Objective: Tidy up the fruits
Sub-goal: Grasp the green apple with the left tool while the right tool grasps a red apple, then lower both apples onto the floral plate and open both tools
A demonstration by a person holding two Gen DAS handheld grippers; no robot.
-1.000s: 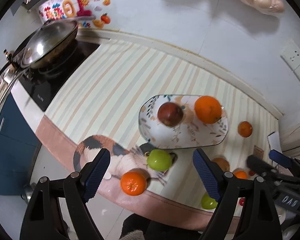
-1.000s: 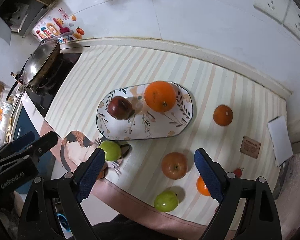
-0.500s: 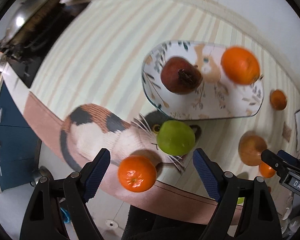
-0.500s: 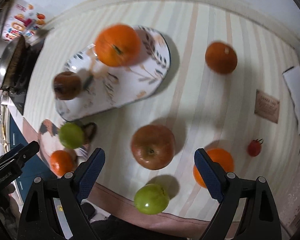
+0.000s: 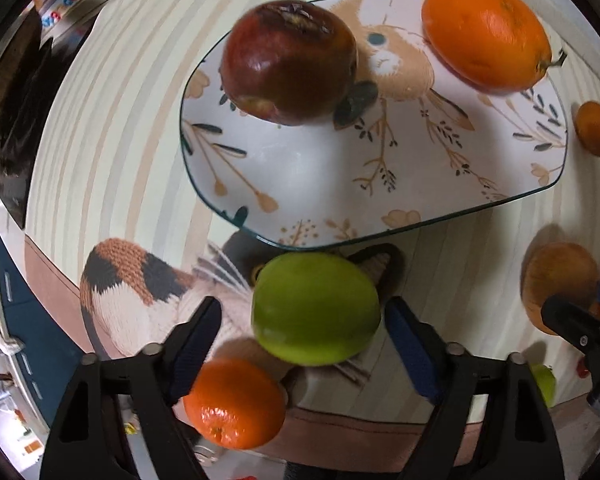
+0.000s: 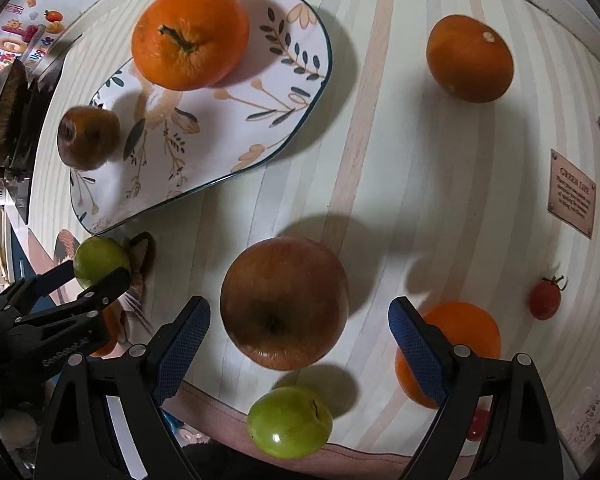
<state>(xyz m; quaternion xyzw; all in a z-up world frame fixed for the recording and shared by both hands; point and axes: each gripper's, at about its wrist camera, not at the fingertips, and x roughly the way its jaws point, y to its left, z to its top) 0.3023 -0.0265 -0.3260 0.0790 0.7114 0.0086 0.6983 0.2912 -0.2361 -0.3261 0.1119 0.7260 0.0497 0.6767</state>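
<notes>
Straddling fruit, both grippers gape: left gripper [image 5: 303, 332] around green apple [image 5: 316, 308], right gripper [image 6: 299, 330] around red apple [image 6: 284, 302]; tag [image 6: 571, 193] possibly "GREEN LIFE".

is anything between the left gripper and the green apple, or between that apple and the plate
Nothing visible blocks either. The left gripper is open with the green apple already framed between its fingers. The plate's near rim lies just beyond the apple, with bare plate there; the dark red apple and large orange sit at its far side.
</notes>
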